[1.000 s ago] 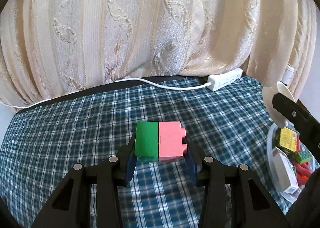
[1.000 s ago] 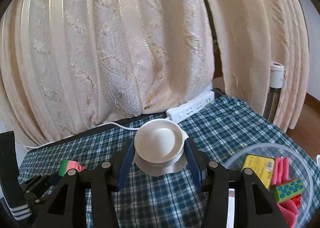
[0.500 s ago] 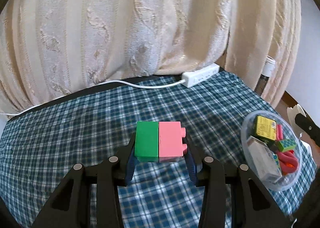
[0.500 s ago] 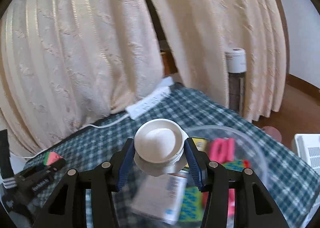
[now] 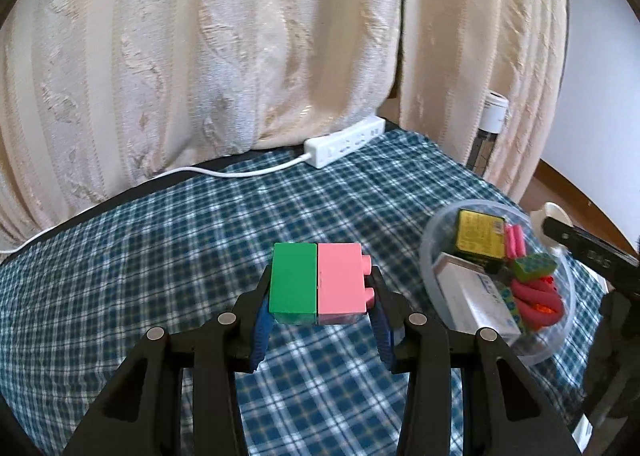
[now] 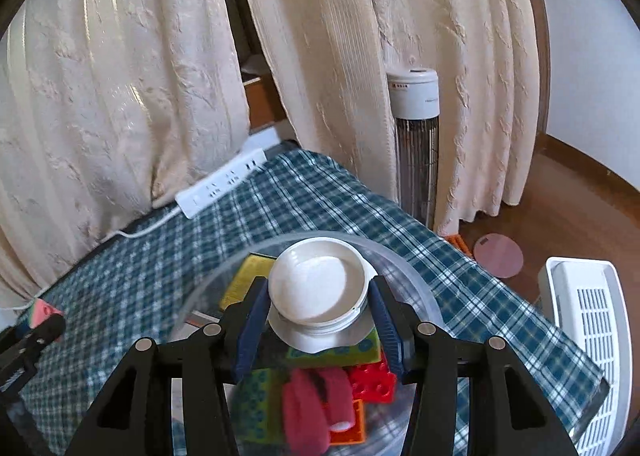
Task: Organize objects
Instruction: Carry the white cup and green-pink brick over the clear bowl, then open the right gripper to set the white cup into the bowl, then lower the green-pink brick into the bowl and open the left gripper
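My left gripper (image 5: 320, 302) is shut on a block made of a green half (image 5: 293, 282) and a pink half (image 5: 342, 280), held above the blue plaid tablecloth (image 5: 160, 256). To its right stands a clear plastic bowl (image 5: 432, 234) with a yellow pack, a white box, pink rolls and bricks inside. My right gripper (image 6: 318, 310) is shut on a small white cup (image 6: 316, 288) and hangs over the same clear bowl (image 6: 416, 280). The left gripper with its pink and green block (image 6: 42, 312) shows at the left edge of the right wrist view.
A white power strip (image 5: 344, 140) with its cable lies at the table's back edge against cream curtains (image 5: 240, 36). Beyond the right table edge stand a tower heater (image 6: 416, 144) and a white appliance (image 6: 588, 316) on the wooden floor.
Both grippers have swung to the right. The bowl has come into full view on the left wrist's right side, and the right gripper with the cup now hangs over the bowl.
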The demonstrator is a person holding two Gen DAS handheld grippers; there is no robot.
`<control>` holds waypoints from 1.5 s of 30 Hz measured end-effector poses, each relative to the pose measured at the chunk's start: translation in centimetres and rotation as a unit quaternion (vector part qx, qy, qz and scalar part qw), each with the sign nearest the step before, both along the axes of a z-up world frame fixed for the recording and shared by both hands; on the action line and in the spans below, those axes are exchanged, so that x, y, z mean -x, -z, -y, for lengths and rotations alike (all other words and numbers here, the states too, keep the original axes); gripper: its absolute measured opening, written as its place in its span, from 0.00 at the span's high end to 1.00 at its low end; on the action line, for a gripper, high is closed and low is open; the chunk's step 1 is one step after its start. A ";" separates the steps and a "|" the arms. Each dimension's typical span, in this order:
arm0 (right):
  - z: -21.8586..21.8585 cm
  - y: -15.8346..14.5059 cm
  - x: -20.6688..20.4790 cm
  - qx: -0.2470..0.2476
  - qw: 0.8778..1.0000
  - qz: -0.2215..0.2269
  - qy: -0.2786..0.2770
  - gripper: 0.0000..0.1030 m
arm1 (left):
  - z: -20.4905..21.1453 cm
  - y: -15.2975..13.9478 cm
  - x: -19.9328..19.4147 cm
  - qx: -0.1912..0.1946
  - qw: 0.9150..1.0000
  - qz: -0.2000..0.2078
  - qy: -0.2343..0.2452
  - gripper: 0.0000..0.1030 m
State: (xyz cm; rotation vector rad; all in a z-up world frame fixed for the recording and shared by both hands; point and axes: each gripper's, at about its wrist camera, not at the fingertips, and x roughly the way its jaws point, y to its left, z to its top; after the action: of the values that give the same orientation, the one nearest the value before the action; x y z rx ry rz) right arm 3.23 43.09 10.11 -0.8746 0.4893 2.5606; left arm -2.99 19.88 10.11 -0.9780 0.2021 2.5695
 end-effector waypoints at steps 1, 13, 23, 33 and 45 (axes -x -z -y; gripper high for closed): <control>-0.1 0.2 0.2 -0.001 1.000 0.005 0.001 0.48 | -0.2 0.0 -0.2 0.000 1.000 0.001 0.004 0.57; -0.6 1.8 2.0 0.006 0.999 0.047 -0.009 0.47 | -2.1 0.1 -1.3 0.001 0.999 0.010 0.040 0.57; -1.2 1.0 -0.4 0.036 0.999 0.007 -0.010 0.40 | -4.5 0.1 -2.1 0.001 0.997 0.017 0.072 0.57; -1.5 0.1 -4.9 0.052 0.997 -0.049 -0.008 0.40 | -9.1 0.5 -3.3 -0.013 0.989 0.032 0.145 0.57; -3.9 0.7 -7.4 0.085 0.993 -0.082 0.008 0.40 | -15.5 2.4 -3.7 0.014 0.976 0.037 0.213 0.57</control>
State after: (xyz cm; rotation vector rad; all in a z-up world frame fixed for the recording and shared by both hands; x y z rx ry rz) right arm 10.64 46.97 9.37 -0.7146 0.7688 2.6169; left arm 0.76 35.40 7.72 -0.9215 0.3828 2.1411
